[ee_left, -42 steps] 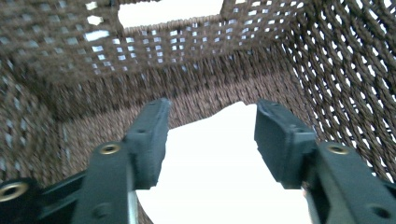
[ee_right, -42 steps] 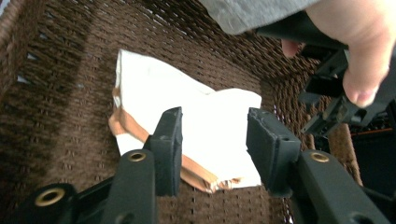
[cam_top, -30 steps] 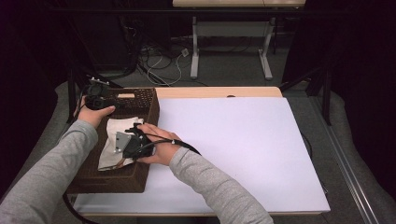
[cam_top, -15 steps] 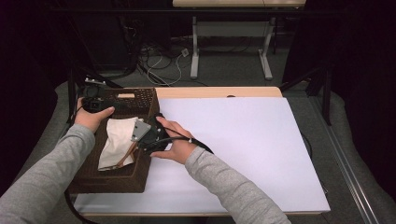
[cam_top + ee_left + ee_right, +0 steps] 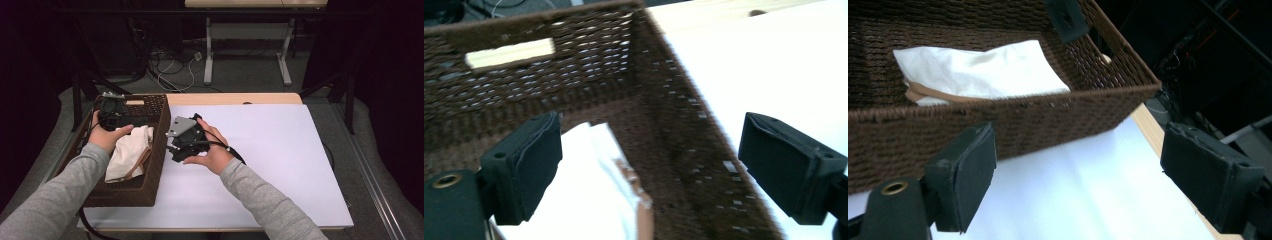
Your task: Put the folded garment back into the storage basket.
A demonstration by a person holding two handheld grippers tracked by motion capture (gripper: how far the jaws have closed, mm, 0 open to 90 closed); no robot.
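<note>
A cream cloth (image 5: 129, 152) with a tan edge lies crumpled inside the brown woven basket (image 5: 159, 150) at the table's left. My left gripper (image 5: 112, 119) hangs over the basket's far end, open, with the cloth (image 5: 584, 200) below and between its jaws and nothing gripped. My right gripper (image 5: 176, 145) is outside the basket, just right of its wall, over the white table cover. In the right gripper view the gripper (image 5: 1083, 175) stands open and empty, facing the basket's side (image 5: 998, 125), with the cloth (image 5: 978, 70) beyond the rim.
The white cover (image 5: 260, 150) spreads wide to the right of the basket, with a wooden table edge (image 5: 235, 98) at the back. Black cables trail from both grippers. Desk legs and floor cables lie beyond the table.
My right gripper has pulled back from over the cloth in the basket to the right, out over the white cover. The cloth stays lying in the basket. The left gripper has hardly moved.
</note>
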